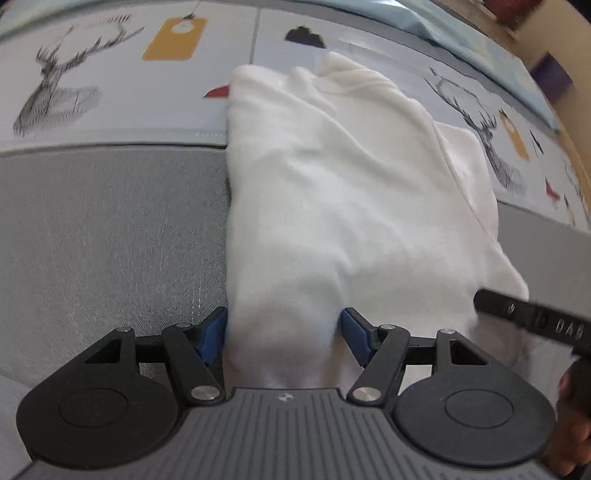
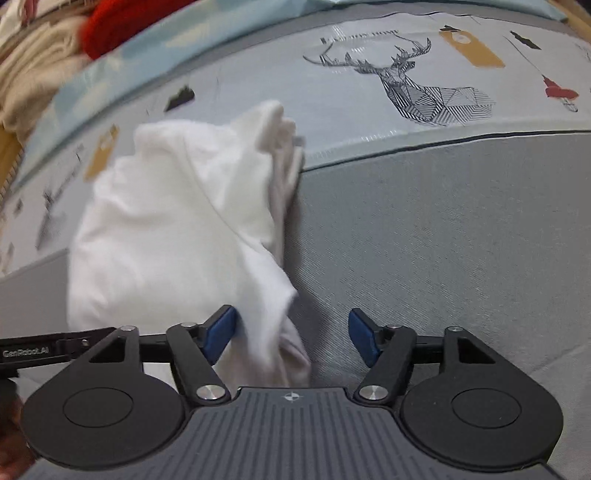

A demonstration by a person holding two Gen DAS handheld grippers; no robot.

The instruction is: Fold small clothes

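Mostly the surface is taken up by a white garment [image 1: 332, 192], partly folded and rumpled, lying across the seam where a plain grey fabric surface [image 1: 110, 229] meets a pale printed cover [image 1: 122, 85] with deer drawings, mustard tags and small red and black marks. The left gripper [image 1: 282, 334] points steeply down at the near end of the garment; its blue pads [image 1: 212, 338] stand wide, one on each side of the cloth's near end, and whether they press it cannot be told through the blur. The right gripper [image 2: 293, 336] stands wide too: its left pad is just at the garment's [image 2: 177, 229] near right corner, while its right pad hangs over bare grey fabric [image 2: 443, 240], apart from the cloth. In the left wrist view a black bar of the other tool [image 1: 532, 317] crosses the garment's right near edge, with part of a hand [image 1: 572, 424] behind it. Beyond the printed cover lies a light blue strip of bedding [image 2: 122, 62], and past that a heap of beige cloth [image 2: 37, 62] and something red [image 2: 122, 22]. Left of the garment in the left view, and right of it in the right view, the grey surface lies bare. The garment's far end, bunched into thick folds [image 2: 273, 125], rests on the printed cover near the seam.
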